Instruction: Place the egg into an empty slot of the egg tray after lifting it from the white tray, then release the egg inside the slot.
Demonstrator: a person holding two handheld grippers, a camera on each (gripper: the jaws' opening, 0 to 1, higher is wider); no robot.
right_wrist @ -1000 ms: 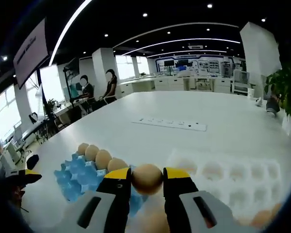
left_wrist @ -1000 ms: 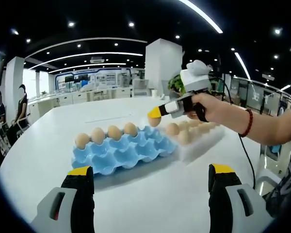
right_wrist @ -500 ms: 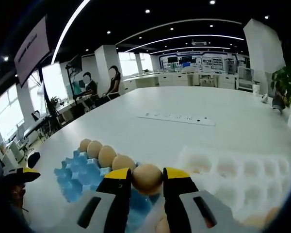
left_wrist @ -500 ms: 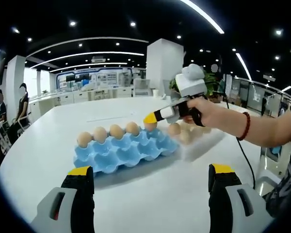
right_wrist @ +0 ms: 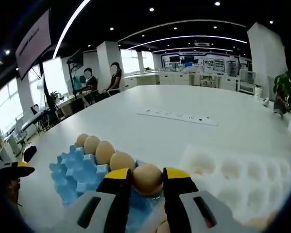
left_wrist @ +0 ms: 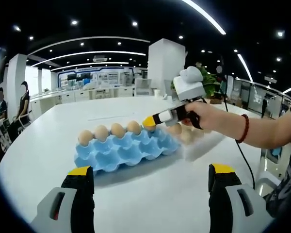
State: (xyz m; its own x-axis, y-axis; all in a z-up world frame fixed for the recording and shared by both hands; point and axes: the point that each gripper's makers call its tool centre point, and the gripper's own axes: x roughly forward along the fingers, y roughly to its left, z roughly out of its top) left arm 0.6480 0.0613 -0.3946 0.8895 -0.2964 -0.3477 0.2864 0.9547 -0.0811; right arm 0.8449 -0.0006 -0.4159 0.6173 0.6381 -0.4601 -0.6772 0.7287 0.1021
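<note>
- Over the blue egg tray (right_wrist: 75,174), right tongs (right_wrist: 146,175) pinch the egg (right_wrist: 147,178) between yellow tips, at the end of the row of four eggs (right_wrist: 103,151)
- Left tongs (left_wrist: 151,171) spread wide, holding nothing, low over the white bench (left_wrist: 150,194)
- Step in hand, judged: lower the egg straight into the empty cup next to the row; open only once it is seated; keep clear of the neighbouring egg
- White tray (right_wrist: 233,177) lies just beside the blue one
- Left gripper view gives the side-on look: hand (left_wrist: 206,114), right tongs and egg at the tray's far corner; right gripper view gives alignment along the row
</note>
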